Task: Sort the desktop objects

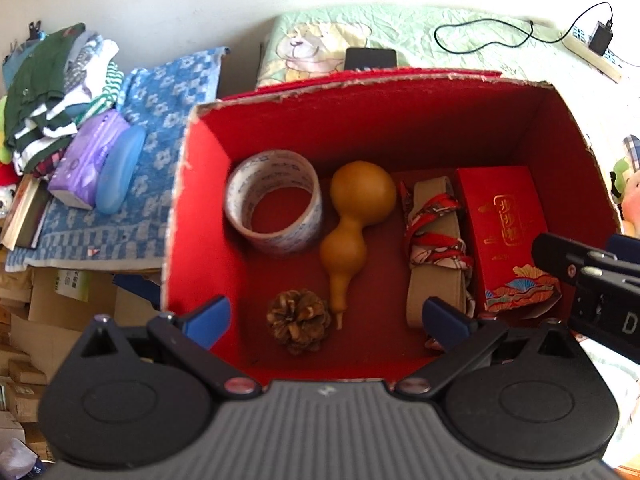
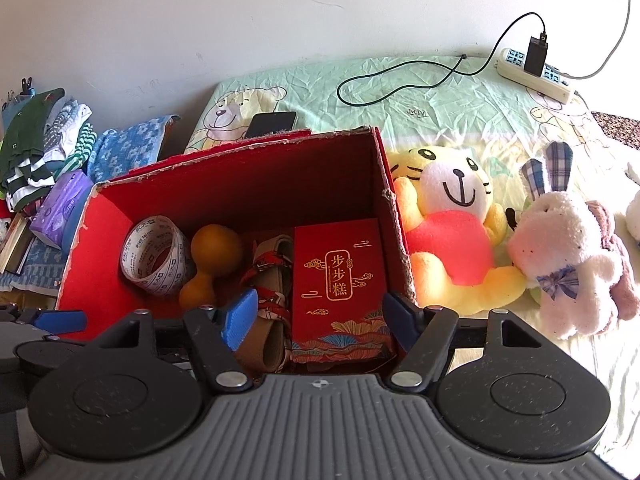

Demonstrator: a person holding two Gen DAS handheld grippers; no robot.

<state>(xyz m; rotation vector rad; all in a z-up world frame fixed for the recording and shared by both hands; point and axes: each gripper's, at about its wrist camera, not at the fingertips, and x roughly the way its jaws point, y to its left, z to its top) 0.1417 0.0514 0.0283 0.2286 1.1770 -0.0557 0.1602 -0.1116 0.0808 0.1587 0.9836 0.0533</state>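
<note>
I hold both tongs open and empty over the red box [image 1: 400,120]. The red packet [image 2: 338,280] lies at its right end, long axis running near to far, straight ahead between my right tongs [image 2: 320,320]; left tongs [image 1: 326,318] face the pine cone [image 1: 299,320].

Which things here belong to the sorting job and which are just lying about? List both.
Job: red box, tape roll, gourd, pine cone, strap bundle, red packet.
Lying about: plush toys, phone, power strip, clothes pile.
</note>
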